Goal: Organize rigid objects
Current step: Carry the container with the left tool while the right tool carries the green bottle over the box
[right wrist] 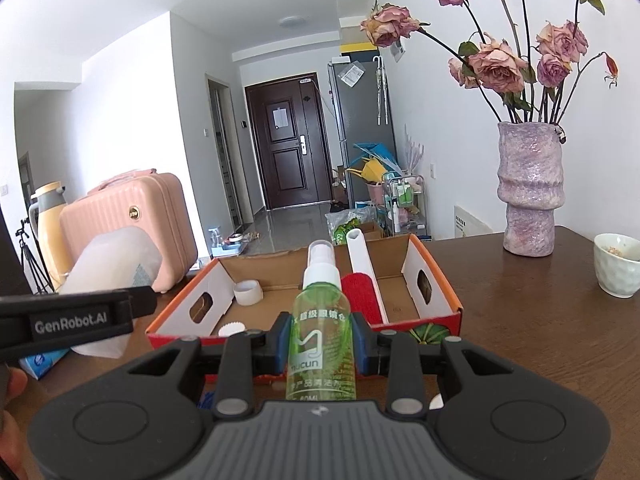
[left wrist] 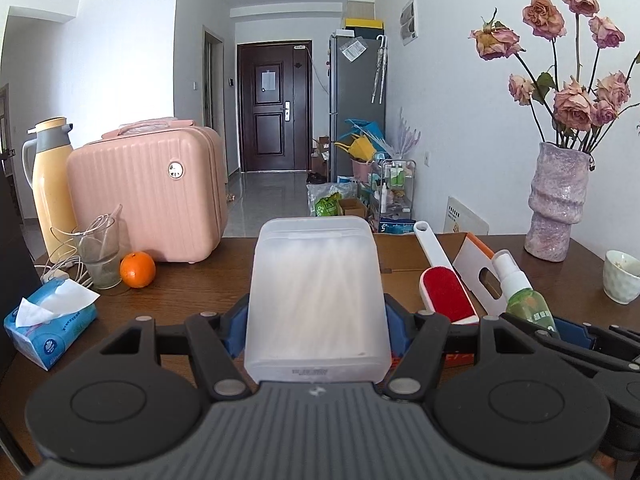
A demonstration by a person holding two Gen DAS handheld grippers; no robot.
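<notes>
My left gripper (left wrist: 316,320) is shut on a translucent white plastic box (left wrist: 318,300) and holds it above the brown table, just left of the cardboard box; the plastic box also shows in the right wrist view (right wrist: 116,268). My right gripper (right wrist: 322,344) is shut on a green spray bottle (right wrist: 322,320) with a white nozzle, held over the near edge of the open cardboard box (right wrist: 436,280). The spray bottle also shows in the left wrist view (left wrist: 524,296). In the cardboard box lie a red-and-white lint brush (right wrist: 366,280), a white tape roll (right wrist: 248,292) and a small white cap (right wrist: 232,329).
A pink suitcase (left wrist: 152,196), yellow thermos (left wrist: 50,184), glass (left wrist: 100,256), orange (left wrist: 137,269) and tissue pack (left wrist: 50,328) stand on the left of the table (right wrist: 540,340). A purple vase (right wrist: 530,188) with roses and a white cup (right wrist: 618,264) stand on the right.
</notes>
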